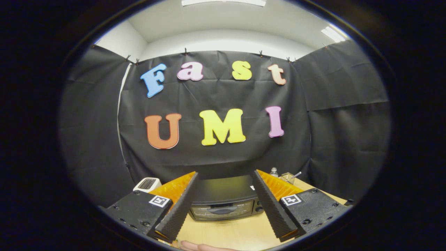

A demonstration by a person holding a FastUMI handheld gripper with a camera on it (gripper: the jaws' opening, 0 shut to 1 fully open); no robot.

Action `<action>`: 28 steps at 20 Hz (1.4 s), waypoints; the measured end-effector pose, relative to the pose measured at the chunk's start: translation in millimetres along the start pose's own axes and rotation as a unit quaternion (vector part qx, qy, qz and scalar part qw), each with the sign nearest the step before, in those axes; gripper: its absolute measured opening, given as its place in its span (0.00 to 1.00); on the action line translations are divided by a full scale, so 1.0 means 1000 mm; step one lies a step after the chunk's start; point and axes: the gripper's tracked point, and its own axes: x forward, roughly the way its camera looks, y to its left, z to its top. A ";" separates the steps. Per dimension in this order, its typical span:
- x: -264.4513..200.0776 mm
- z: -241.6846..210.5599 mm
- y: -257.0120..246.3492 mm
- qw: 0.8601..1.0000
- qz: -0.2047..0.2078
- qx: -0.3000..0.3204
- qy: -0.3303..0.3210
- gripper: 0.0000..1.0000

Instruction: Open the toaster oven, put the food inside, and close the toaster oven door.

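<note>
Black ribbed pads on my tool (224,205), orange backing behind them, fingers (179,209) spread wide apart, nothing between them, nothing touched. Tool held above the desk (226,233), pale wood, looking forward and slightly down.

Nearest: part of a hand (200,247) low on the desk, just under the fingers, near the left one.

Toaster oven (223,198) next, straight ahead, framed in the gap between the two fingers and beyond their tips. Black body, flat top, door shut, dark handle (223,210) across the door front, knobs (258,205) on its right side partly hidden behind my right finger. It sits on the desk, well short of the back wall. Bare desk between tool and oven door.

Left of the oven, behind my left finger: small white device (147,184) with a dark top. Right of it, further back: small clear bottle (274,172) and a clear glass (287,177) with a stick-like thing in it; can't tell what.

Food: can't spot it from here.
</note>
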 end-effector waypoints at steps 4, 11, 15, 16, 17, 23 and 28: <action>0.031 -0.017 0.009 1.000 0.022 -0.020 0.008 1.00; 0.121 -0.068 0.031 0.996 0.055 -0.060 0.026 1.00; 0.158 -0.126 0.024 0.994 0.050 -0.056 0.082 1.00; 0.164 -0.143 0.021 0.992 0.044 -0.060 0.097 1.00; 0.171 -0.158 0.019 0.991 0.040 -0.064 0.114 1.00; 0.186 -0.208 0.015 0.985 0.043 -0.026 0.166 1.00; 0.179 -0.214 0.014 0.986 0.046 -0.037 0.156 1.00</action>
